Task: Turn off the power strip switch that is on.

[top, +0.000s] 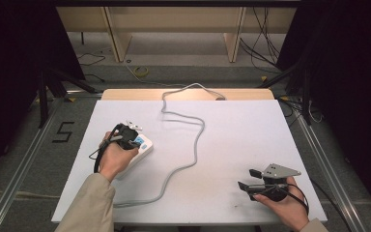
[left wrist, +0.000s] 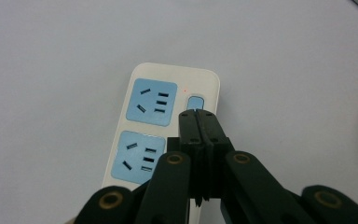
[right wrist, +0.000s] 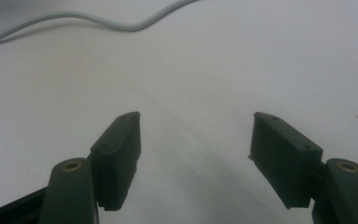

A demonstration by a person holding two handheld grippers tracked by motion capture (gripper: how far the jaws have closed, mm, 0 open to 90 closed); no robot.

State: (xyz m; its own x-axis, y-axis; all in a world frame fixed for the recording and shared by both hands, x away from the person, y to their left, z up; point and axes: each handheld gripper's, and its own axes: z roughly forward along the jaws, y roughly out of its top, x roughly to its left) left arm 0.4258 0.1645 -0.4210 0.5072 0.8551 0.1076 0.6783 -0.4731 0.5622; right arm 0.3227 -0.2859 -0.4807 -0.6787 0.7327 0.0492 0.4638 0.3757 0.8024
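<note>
A white power strip [left wrist: 177, 79] with two blue sockets lies on the table [top: 232, 130], at its left in the high view [top: 144, 147]. My left gripper [left wrist: 197, 113] is shut, its tips down at the strip's small blue switch [left wrist: 195, 101]; whether they touch it I cannot tell. In the high view the left gripper [top: 125, 137] hovers over the strip. A grey cable [top: 193, 145] winds from the strip across the table. My right gripper [top: 248, 178] stands open near the front right, nothing between its jaws [right wrist: 196, 140].
The grey cable [right wrist: 98, 21] crosses the far side of the right gripper view. Beyond the table's far edge a wooden frame [top: 174, 24] and loose wires lie on the floor. Dark stands flank both sides.
</note>
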